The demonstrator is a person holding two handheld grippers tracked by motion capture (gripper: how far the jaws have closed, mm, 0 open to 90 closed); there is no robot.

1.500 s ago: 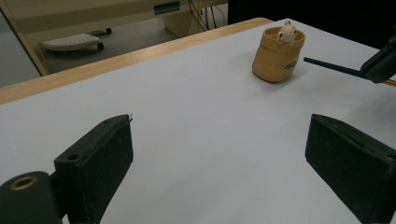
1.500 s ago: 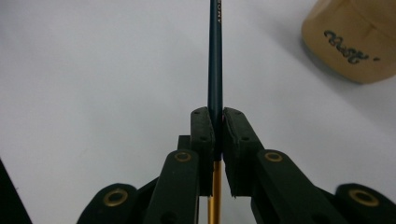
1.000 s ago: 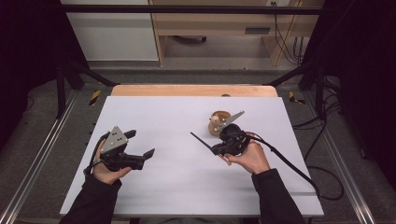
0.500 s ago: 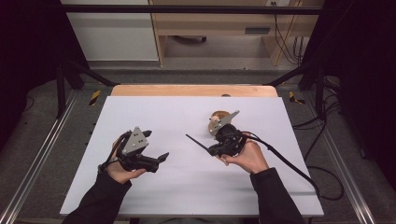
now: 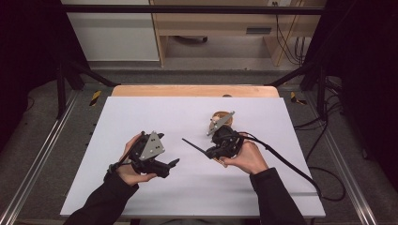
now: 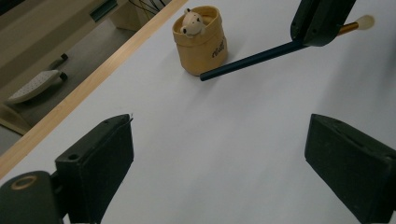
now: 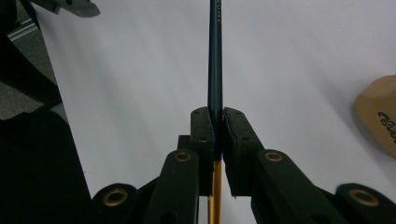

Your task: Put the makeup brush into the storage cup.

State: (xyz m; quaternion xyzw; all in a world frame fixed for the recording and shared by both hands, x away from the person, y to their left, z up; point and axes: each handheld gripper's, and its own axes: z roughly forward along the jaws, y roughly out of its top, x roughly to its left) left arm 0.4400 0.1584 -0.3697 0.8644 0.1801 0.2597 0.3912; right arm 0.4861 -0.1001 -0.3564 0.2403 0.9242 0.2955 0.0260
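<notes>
White worktop [image 5: 155, 117]: right tongs [image 5: 207, 151] pinch pencil [image 6: 252, 59] mid-shaft, tip free for pot [image 6: 201, 39]; left tongs [image 5: 172, 163] spread, empty, ready to assist.

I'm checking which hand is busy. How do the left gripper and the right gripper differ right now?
The left gripper has its jaws wide apart with nothing but bare table between them; the right gripper is shut on a dark blue pencil. In the high view the left gripper points right, the right gripper left. Both are black, hand-held and over the white table.

Dark-blue-and-gold pen [image 7: 215, 56]; tan cup [image 6: 201, 43]; white table [image 5: 155, 117].
</notes>
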